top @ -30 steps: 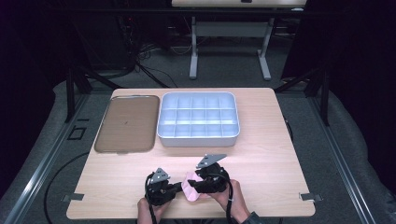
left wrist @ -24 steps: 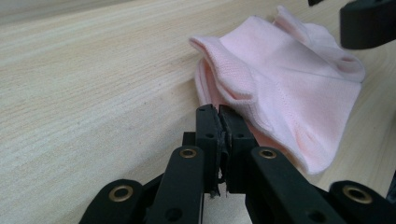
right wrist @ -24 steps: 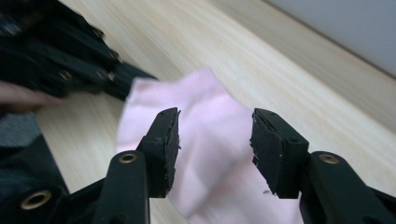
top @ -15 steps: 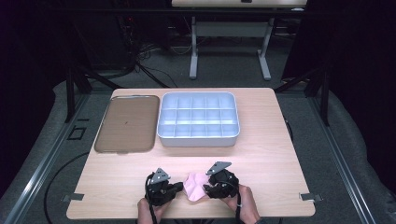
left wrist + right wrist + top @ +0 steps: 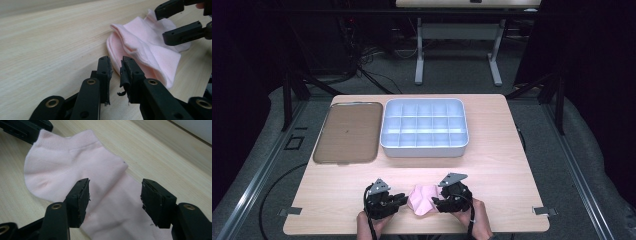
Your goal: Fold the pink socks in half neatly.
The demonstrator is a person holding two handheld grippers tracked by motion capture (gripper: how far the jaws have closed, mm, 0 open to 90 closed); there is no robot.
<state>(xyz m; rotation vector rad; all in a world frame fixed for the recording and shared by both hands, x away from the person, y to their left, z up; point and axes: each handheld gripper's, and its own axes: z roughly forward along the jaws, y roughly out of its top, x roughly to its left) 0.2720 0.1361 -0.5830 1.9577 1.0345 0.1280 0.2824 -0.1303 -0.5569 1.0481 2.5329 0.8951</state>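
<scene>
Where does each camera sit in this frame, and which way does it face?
High view: fixed above the person's side, looking forward and down on the table, lid, divided tray; both hands and tools show at the bottom edge.
Left gripper view: rides the left tool, looking low across the wood at the pink sock; its own jaws show slightly parted, the right tool's jaws farther off.
Right gripper view: rides the right tool, looking down at the sock between its open jaws.
Shared: all three show the sock.
</scene>
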